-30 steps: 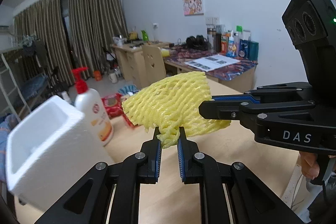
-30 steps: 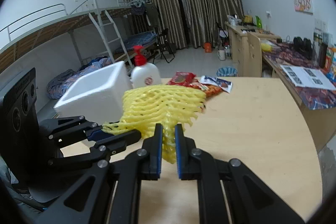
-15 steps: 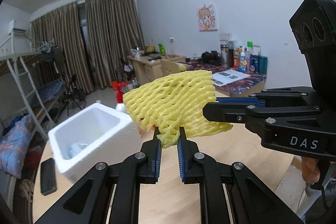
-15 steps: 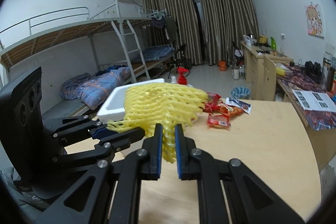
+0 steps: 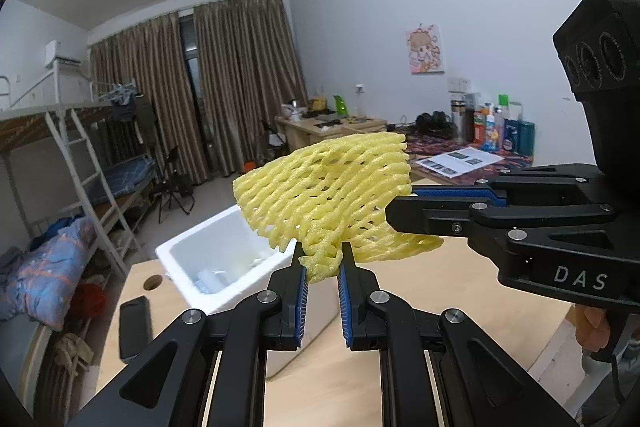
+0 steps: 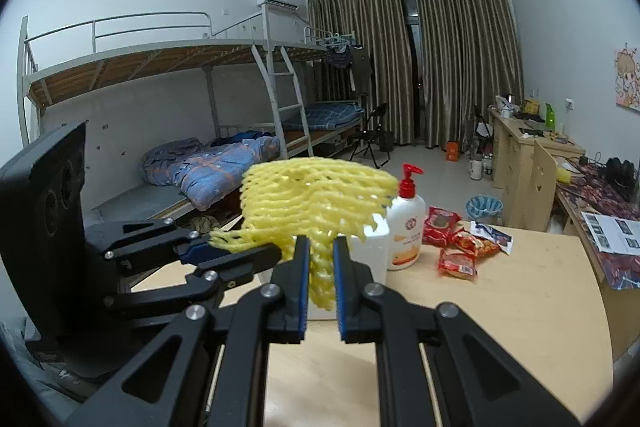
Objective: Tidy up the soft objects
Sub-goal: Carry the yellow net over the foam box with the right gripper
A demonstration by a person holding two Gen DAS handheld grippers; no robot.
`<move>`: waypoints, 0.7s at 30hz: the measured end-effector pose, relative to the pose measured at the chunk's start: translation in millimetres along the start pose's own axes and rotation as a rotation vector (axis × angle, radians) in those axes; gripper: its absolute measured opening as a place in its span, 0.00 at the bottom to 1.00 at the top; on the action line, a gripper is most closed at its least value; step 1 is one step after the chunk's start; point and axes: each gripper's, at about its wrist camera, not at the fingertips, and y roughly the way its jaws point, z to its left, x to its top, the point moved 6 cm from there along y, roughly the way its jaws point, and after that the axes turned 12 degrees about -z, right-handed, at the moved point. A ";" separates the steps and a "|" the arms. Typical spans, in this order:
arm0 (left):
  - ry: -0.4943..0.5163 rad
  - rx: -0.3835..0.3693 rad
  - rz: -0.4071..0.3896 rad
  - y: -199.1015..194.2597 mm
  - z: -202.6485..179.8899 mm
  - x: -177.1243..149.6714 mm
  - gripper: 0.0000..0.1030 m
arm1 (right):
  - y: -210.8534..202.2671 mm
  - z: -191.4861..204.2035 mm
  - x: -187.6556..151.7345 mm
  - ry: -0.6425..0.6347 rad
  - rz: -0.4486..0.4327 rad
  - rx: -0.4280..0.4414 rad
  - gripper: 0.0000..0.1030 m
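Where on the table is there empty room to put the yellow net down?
Bare wood lies on the table, right of the white foam box and nearer than the snack packets. Crowded: around the box, beside the soap bottle and phone.

At centre right of the right wrist view, a white pump bottle [image 6: 406, 227] with a red pump stands on the wooden table [image 6: 520, 307]. Red snack packets [image 6: 456, 243] lie just right of it. A black phone [image 5: 134, 327] lies at lower left of the left wrist view. A bunk bed [image 6: 160, 67] fills the upper left.
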 end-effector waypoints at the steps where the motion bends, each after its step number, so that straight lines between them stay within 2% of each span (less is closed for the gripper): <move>1: 0.000 0.005 -0.001 -0.9 2.2 0.1 0.14 | 2.6 1.7 -0.7 -0.001 0.002 0.007 0.14; 11: -0.015 0.072 0.023 10.6 40.3 -4.1 0.14 | 38.6 14.1 0.5 -0.014 0.022 0.064 0.14; 21: -0.040 0.084 0.047 45.7 65.4 -6.2 0.14 | 75.4 11.1 0.1 -0.021 0.055 0.073 0.14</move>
